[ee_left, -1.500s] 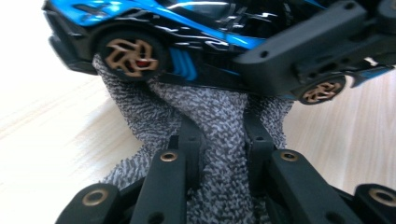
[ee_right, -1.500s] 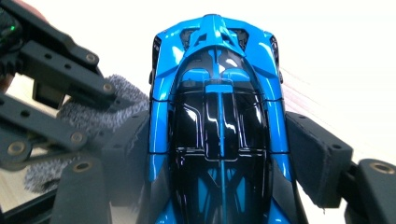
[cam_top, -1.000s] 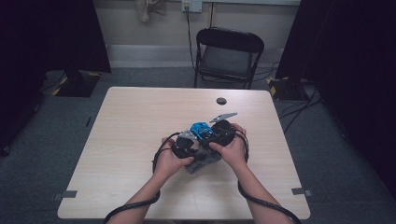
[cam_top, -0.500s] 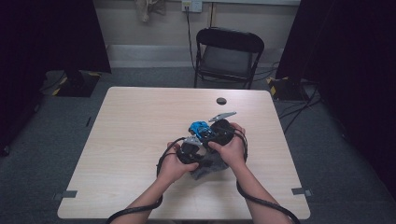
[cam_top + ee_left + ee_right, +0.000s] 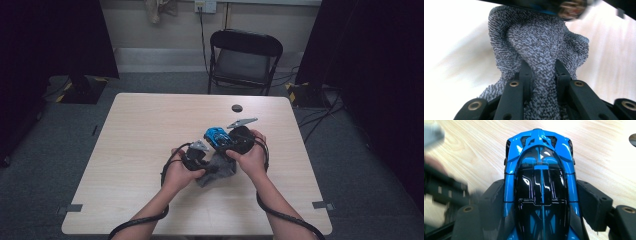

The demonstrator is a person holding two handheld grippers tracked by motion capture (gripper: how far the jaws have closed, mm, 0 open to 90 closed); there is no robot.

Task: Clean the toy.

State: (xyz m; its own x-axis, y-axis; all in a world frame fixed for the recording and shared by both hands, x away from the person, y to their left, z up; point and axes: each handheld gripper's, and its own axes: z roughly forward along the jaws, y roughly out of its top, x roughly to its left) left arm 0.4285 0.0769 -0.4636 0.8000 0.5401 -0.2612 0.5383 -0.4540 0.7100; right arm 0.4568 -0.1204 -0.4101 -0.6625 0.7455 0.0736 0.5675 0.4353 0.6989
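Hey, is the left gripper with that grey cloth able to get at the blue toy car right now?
Probably yes. The left gripper is shut on the grey cloth, the right gripper clamps the blue toy car right beside it, and nothing lies between them.

Toy car and cloth, mid-table

Toy car [image 5: 541, 187]: glossy blue body, black canopy, clamped by its flanks between black jaws. Cloth [image 5: 536, 47]: grey, speckled knit, bunched into a ridge, pinched, just beside the car.
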